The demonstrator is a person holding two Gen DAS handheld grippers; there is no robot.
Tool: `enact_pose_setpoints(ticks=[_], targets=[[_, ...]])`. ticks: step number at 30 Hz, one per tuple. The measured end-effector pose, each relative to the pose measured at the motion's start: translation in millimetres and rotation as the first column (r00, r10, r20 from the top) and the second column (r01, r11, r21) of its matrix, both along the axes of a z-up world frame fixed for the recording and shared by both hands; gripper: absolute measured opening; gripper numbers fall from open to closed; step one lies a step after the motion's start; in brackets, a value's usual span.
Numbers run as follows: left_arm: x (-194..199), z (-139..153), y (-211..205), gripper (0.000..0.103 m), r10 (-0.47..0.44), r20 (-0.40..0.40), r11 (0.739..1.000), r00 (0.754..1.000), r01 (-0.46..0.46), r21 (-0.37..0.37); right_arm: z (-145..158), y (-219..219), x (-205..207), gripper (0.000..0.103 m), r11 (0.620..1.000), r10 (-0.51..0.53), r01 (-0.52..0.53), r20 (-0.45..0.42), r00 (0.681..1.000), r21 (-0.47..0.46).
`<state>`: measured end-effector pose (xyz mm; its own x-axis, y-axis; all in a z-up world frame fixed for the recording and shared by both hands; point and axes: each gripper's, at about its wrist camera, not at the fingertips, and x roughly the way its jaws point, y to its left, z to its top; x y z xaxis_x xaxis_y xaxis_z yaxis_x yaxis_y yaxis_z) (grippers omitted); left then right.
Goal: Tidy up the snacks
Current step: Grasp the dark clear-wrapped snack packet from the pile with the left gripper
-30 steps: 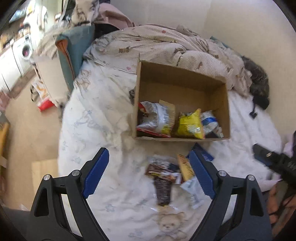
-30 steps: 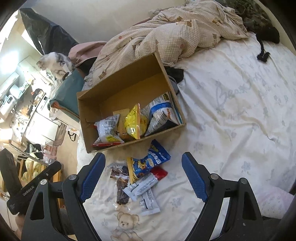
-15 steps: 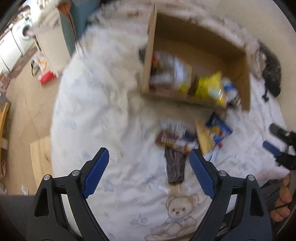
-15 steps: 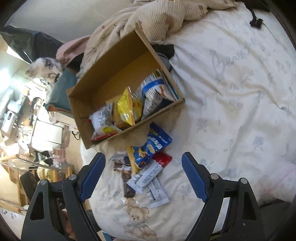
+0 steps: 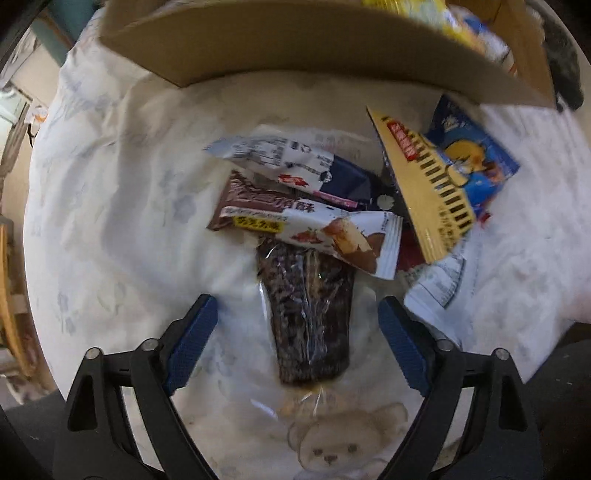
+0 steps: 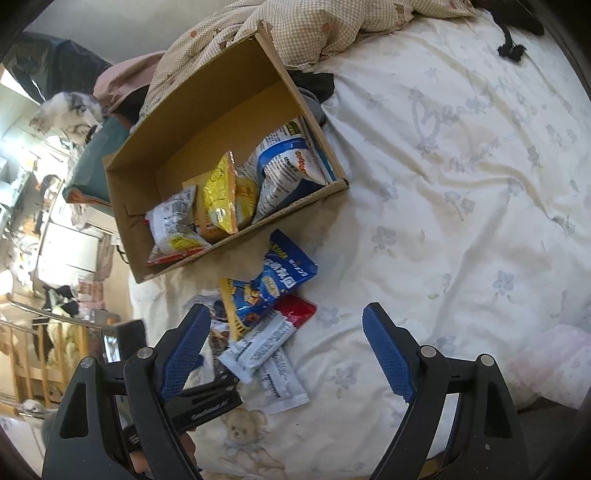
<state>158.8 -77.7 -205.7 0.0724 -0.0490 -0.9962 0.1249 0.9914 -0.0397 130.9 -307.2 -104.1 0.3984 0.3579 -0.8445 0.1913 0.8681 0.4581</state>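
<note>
A pile of snack packets lies on the white bedsheet in front of a cardboard box point(image 5: 295, 40). My left gripper point(image 5: 297, 325) is open, low over the pile, its fingers either side of a dark chocolate snack in clear wrap point(image 5: 308, 306). A brown and white bar packet point(image 5: 314, 229) and a yellow and blue bag point(image 5: 443, 177) lie beyond. My right gripper point(image 6: 286, 345) is open and empty above the pile point(image 6: 266, 314). The box point(image 6: 221, 122) holds a yellow bag point(image 6: 221, 199) and two white bags.
A rumpled checked quilt point(image 6: 332, 26) lies behind the box. The bed edge drops off on the left, with room furniture beyond point(image 6: 44, 229). The left gripper's body point(image 6: 207, 402) shows at the lower left of the right wrist view. Open sheet point(image 6: 461, 184) spreads to the right.
My left gripper has dropped down and forward onto the pile, so the dark chocolate snack now sits between its fingers. My right gripper has shifted slightly closer; both stay open.
</note>
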Motion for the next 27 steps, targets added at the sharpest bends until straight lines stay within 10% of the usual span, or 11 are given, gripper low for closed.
enact_pose_setpoints(ticks=[4, 11, 27], targets=[[1, 0, -6, 0.087, -0.02, 0.029, 1.0, 0.999, 0.02, 0.006, -2, -2, 0, 0.087, 1.0, -0.009, 0.009, -0.007, 1.0, -0.009], [-9, 15, 0, 0.043, -0.053, 0.004, 0.998, 0.999, 0.053, -0.018, 5, -5, -3, 0.087, 1.0, -0.028, 0.028, 0.019, 0.999, -0.012], [-85, 86, 37, 0.041, -0.118, 0.017, 0.993, 0.993, 0.119, -0.028, 15, 7, -9, 0.087, 1.0, 0.026, -0.026, 0.046, 0.999, 0.004]])
